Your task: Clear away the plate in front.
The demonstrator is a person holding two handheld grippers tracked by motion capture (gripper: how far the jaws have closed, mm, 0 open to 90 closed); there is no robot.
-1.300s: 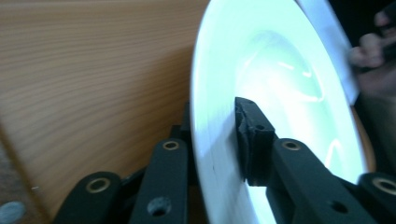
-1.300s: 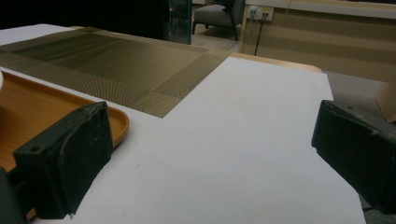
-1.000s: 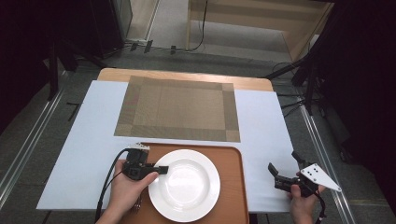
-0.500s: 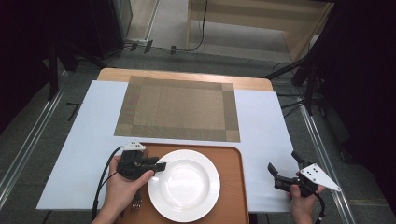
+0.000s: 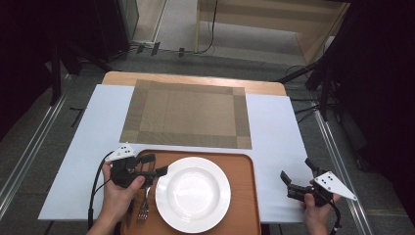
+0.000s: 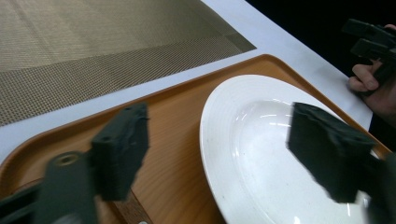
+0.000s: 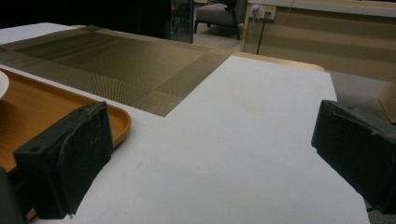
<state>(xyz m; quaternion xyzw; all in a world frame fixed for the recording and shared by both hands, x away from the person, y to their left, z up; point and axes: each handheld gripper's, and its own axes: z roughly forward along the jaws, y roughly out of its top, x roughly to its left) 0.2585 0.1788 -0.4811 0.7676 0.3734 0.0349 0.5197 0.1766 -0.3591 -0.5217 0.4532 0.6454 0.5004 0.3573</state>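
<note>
A white plate (image 5: pixel 192 193) lies on an orange tray (image 5: pixel 243 196) at the table's near edge. My left gripper (image 5: pixel 155 165) hovers just off the plate's left rim. Its jaws have just been opening and now stand wide apart, gripping nothing. In the left gripper view, my left gripper (image 6: pixel 224 140) frames the plate (image 6: pixel 252 154) and the tray (image 6: pixel 173 121) below. A fork (image 5: pixel 144 205) lies on the tray left of the plate. My right gripper (image 5: pixel 295 168) rests open over the white cover to the right of the tray, and the right gripper (image 7: pixel 212 154) has nothing between its fingers.
A woven gold placemat (image 5: pixel 186 112) lies beyond the tray in the middle of the white table cover (image 5: pixel 279 127). A brown-handled utensil (image 6: pixel 133 212) lies under my left gripper. The other hand with its gripper (image 6: pixel 369 42) is past the plate.
My left gripper has drawn back from the plate's rim toward the left and lifted a little, and its jaws have spread. The plate and the right gripper have stayed put.
</note>
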